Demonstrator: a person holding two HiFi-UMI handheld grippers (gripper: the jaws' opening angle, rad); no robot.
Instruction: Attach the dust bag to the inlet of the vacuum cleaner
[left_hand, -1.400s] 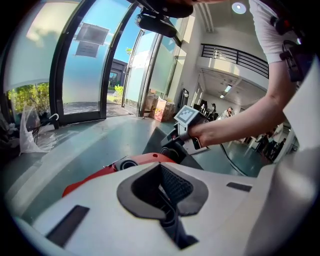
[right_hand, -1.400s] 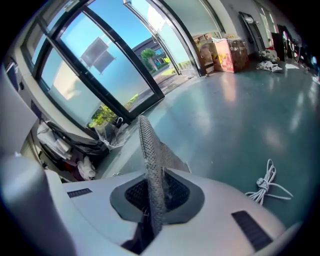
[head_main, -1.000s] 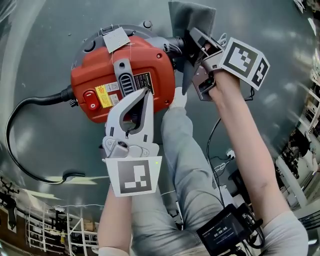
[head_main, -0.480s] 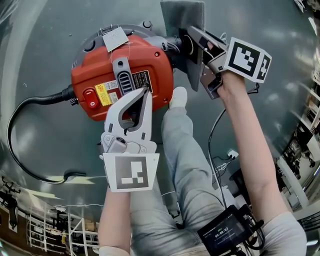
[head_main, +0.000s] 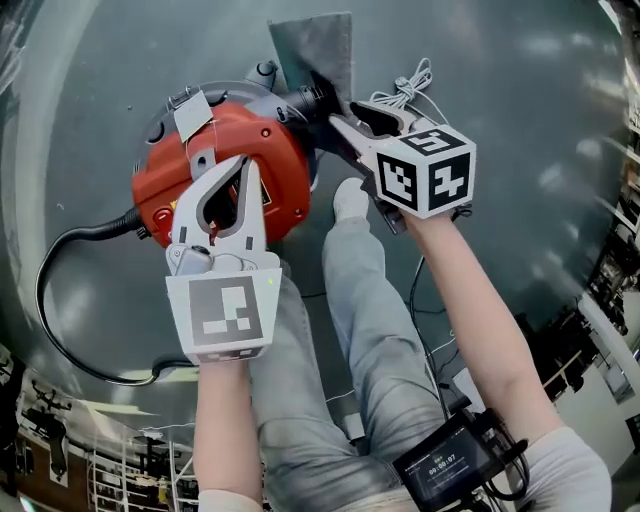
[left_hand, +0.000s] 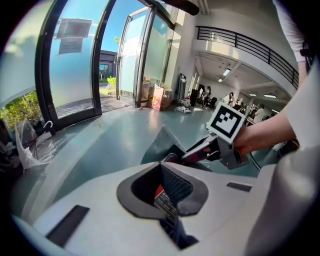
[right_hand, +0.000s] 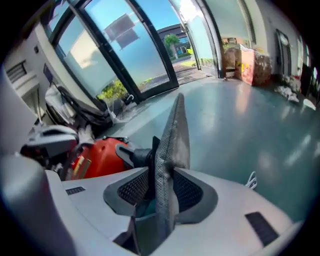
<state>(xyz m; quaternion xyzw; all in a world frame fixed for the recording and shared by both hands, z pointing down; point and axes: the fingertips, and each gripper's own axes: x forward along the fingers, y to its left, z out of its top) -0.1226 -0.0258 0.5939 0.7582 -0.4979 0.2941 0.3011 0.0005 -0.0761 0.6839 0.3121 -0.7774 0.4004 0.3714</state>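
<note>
Dust bag (head_main: 315, 45) looks soft, light, floppy; grip end nearest vacuum cleaner (head_main: 278, 160). Right claw (head_main: 343, 112) just opened wide, bag loose between jaws. Left claw (head_main: 243, 166) clamped on vacuum cleaner.

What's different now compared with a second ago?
The right gripper has rolled over and swung closer to the vacuum cleaner, bringing the dust bag round at the inlet. Its jaws have just been opening: the bag stands between them, no longer pinched. Unchanged: the left gripper stays clamped on the vacuum cleaner's handle.
</note>
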